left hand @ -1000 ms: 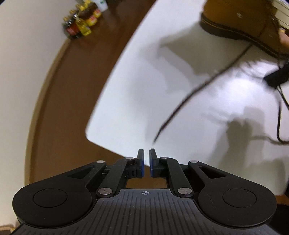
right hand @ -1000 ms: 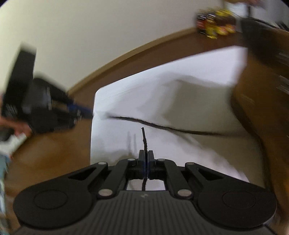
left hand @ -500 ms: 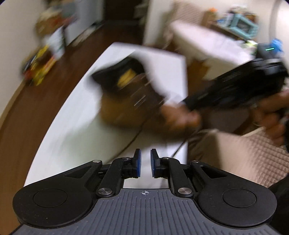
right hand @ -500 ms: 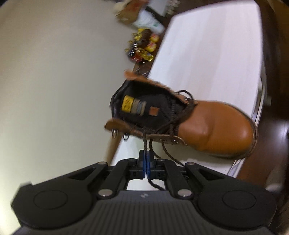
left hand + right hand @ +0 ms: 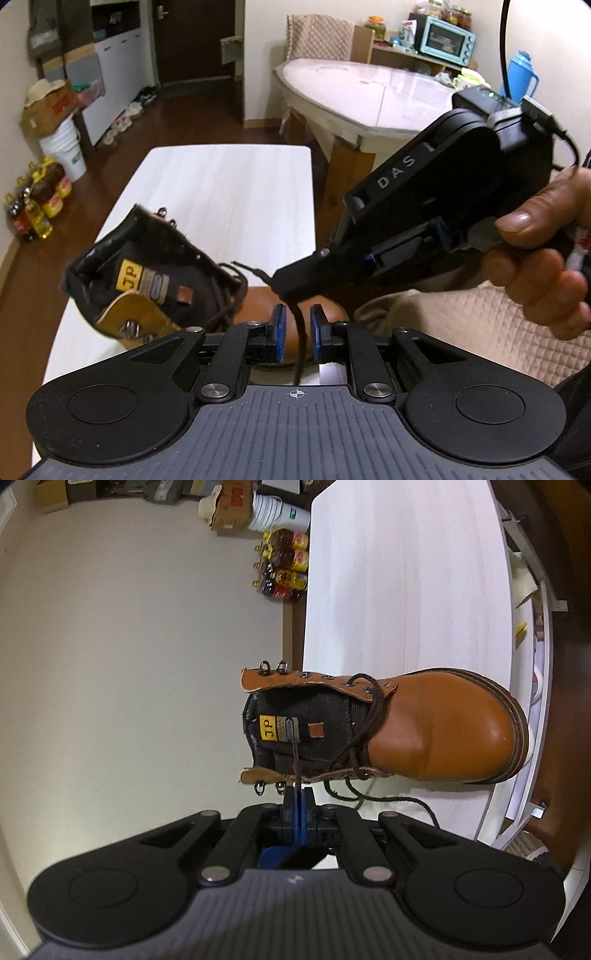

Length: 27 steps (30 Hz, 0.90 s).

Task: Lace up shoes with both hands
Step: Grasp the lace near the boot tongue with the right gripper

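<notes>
A tan leather boot with a dark tongue and a yellow label lies on the white table. Its lower eyelets are laced with a dark brown lace. My right gripper is shut on one lace end, whose tip pokes out over the tongue. In the left wrist view the right gripper, held by a hand, hangs that lace down between the blue pads of my left gripper. The left jaws are closing around the lace, and a gap still shows on each side.
Several bottles stand on the wooden floor beside the table. A white bucket with a cardboard box is near the wall. A round table stands behind, and a quilted cushion lies at the right.
Both grippers have swung from the table's edge to the boot. The right one rolled, still shut on the lace end. The lace now hangs between the left jaws.
</notes>
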### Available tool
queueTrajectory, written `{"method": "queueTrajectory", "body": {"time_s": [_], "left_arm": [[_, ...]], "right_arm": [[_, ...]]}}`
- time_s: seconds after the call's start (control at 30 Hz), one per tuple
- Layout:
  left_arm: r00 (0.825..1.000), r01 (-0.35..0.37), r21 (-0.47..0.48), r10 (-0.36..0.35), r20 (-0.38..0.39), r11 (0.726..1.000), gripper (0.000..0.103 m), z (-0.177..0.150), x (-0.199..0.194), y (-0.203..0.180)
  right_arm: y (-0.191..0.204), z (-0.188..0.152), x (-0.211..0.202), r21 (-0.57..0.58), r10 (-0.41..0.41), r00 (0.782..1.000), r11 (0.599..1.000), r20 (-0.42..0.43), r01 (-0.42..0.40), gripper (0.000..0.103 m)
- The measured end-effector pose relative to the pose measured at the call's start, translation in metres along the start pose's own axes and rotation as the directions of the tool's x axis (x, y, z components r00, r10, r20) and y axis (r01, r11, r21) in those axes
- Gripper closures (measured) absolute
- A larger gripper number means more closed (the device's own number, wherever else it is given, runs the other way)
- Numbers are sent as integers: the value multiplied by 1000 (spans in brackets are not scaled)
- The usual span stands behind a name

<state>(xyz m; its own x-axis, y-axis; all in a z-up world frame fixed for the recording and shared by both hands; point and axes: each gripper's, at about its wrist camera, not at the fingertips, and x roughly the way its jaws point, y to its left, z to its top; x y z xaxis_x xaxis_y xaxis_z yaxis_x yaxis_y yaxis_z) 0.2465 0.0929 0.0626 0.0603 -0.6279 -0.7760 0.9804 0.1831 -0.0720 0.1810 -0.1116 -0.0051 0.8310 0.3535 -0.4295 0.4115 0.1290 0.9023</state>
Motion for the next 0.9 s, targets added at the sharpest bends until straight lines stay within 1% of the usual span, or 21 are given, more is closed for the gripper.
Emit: {"method": "queueTrajectory", "body": {"time_s": [0.07, 0.1, 0.23, 0.37, 0.47, 0.53, 0.57, 0.63, 0.7, 0.73, 0.77, 0.9], "left_arm": [[1000, 1, -2, -1, -2, 1000, 99, 2, -2, -1], [1000, -3, 12, 3, -6, 1000, 99, 2, -2, -2], [999, -20, 83, 22, -27, 996, 99, -1, -5, -6], [999, -32, 108, 36, -35, 994, 99, -2, -9, -6], [999, -27, 118, 30, -28, 993, 99, -2, -12, -6], [999, -28, 124, 31, -22, 992, 99, -2, -13, -7], [1000, -18, 126, 21, -21, 992, 99, -2, -14, -8], [1000, -15, 131, 18, -19, 991, 99, -2, -14, -9], [1000, -20, 127, 23, -19, 992, 99, -2, -15, -10], [999, -23, 125, 26, -19, 992, 99, -3, -15, -9], [999, -41, 109, 44, -25, 993, 99, -4, -13, -7], [997, -67, 66, 70, -40, 996, 97, -4, -9, -1]], "right_arm": [[0, 1, -3, -14, -5, 1000, 1000, -13, 5, 100], [0, 2, -4, -21, -8, 1000, 1000, -19, 7, 99], [-3, 10, -9, -32, -22, 999, 999, -44, 21, 90], [-11, 23, -12, -18, -22, 998, 1000, -51, 21, 88], [-17, 29, -5, 15, -4, 996, 1000, -85, 5, 86], [-22, 30, 0, 54, 19, 994, 998, -105, -13, 86], [-24, 30, 3, 80, 39, 992, 996, -119, -30, 86], [-29, 29, 11, 127, 71, 987, 990, -142, -53, 86], [-32, 27, 19, 149, 91, 983, 987, -162, -67, 89], [-30, 27, 20, 136, 89, 983, 988, -160, -67, 99], [-27, 26, 20, 116, 82, 985, 991, -152, -64, 100], [-15, 25, 16, 51, 61, 993, 997, -104, -56, 100]]}}
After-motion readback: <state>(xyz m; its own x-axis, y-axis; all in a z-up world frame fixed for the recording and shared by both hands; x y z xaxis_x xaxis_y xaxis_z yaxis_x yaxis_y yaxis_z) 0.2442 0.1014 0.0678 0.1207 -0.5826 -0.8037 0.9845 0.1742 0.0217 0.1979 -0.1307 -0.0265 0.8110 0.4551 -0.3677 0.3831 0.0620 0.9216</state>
